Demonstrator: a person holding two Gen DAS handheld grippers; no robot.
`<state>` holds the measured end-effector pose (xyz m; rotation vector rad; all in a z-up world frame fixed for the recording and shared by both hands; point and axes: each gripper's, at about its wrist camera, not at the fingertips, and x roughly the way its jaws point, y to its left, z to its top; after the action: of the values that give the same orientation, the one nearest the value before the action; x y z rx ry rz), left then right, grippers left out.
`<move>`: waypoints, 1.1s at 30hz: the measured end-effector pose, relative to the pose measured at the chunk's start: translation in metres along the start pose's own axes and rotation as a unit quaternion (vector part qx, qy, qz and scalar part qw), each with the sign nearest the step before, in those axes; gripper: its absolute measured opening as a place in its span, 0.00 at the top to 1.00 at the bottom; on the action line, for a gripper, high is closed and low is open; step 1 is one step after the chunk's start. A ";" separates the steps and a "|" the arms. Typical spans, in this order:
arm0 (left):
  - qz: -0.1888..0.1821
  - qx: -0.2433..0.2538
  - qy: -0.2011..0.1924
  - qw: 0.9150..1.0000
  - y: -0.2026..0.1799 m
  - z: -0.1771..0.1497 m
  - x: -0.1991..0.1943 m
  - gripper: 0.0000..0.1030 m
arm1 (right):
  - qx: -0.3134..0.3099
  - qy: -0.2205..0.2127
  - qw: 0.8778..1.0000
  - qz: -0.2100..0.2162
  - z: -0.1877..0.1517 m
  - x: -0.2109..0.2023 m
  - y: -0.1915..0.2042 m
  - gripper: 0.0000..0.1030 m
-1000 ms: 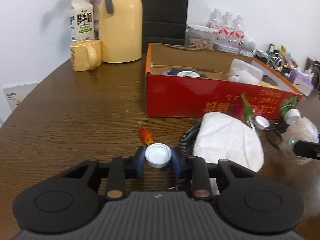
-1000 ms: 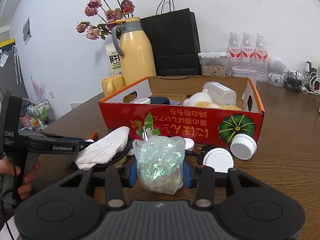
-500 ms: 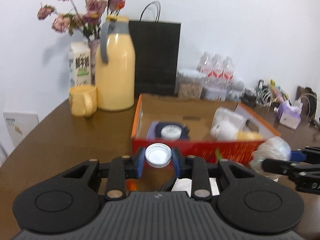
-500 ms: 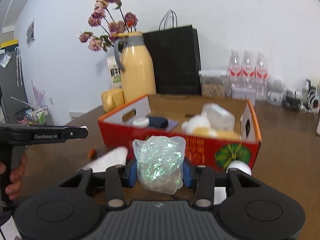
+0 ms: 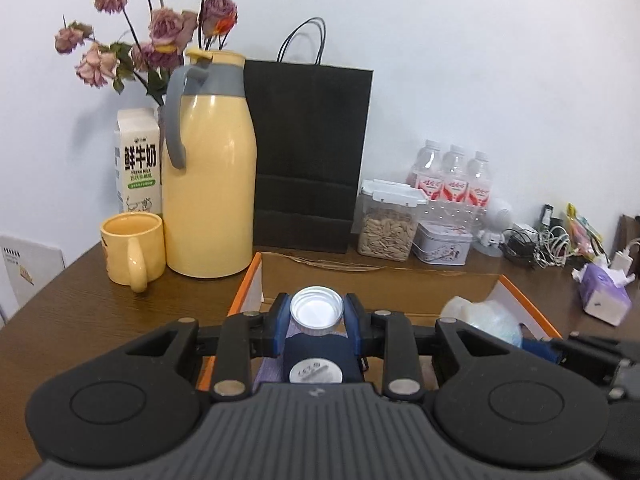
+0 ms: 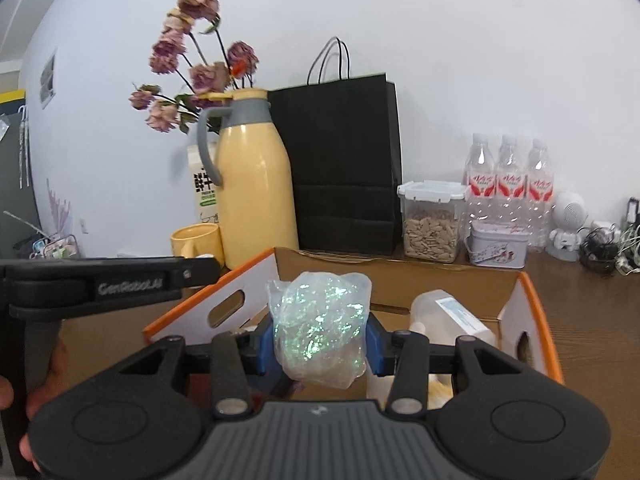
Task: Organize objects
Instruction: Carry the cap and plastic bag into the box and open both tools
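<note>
My left gripper point(image 5: 317, 314) is shut on a white bottle cap point(image 5: 317, 311), held above the open cardboard box point(image 5: 256, 280). Under the cap, inside the box, lies a dark blue item with a round white label point(image 5: 316, 370). My right gripper point(image 6: 320, 338) is shut on a crumpled iridescent plastic bag point(image 6: 320, 328), also over the box point(image 6: 532, 304), which holds a clear plastic bottle point(image 6: 448, 312). In the left wrist view the bag point(image 5: 484, 318) shows at the right, with the right gripper's body behind it. In the right wrist view the left gripper's arm point(image 6: 100, 284) crosses at the left, a hand point(image 6: 44, 392) holding it.
Along the back of the wooden table point(image 5: 80, 300) stand a yellow mug point(image 5: 134, 254), a yellow thermos jug point(image 5: 210, 168), a milk carton point(image 5: 138, 160), dried flowers point(image 5: 152, 36), a black paper bag point(image 5: 312, 152), a seed jar point(image 5: 386, 226), a tin point(image 5: 442, 242) and water bottles point(image 5: 452, 184). Cables point(image 5: 548, 242) and tissues point(image 5: 604, 294) lie at the right.
Both grippers rose from the tabletop and moved forward over the box, each keeping its grip. The items on the table in front of the box have dropped out of view.
</note>
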<state>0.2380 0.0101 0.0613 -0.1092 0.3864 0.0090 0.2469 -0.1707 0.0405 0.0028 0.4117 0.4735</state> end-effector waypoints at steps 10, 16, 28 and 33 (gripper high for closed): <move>-0.005 0.016 0.040 0.999 0.001 -0.019 0.025 0.71 | 0.007 0.054 0.999 -0.003 -0.019 0.031 -0.005 0.59; 0.012 0.012 0.033 0.999 0.000 -0.024 0.019 0.47 | -0.002 0.056 0.998 -0.010 -0.025 0.027 -0.001 0.43; 0.034 0.014 -0.036 0.999 -0.006 -0.018 -0.011 0.00 | 0.008 0.029 0.999 -0.033 -0.023 0.009 -0.008 0.00; 0.029 0.010 -0.045 0.999 -0.006 -0.017 -0.019 0.00 | 0.007 0.017 0.999 -0.033 -0.021 0.001 -0.009 0.00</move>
<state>0.2145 0.0024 0.0538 -0.0769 0.2990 0.0669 0.2434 -0.1806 0.0204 -0.0051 0.4466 0.4050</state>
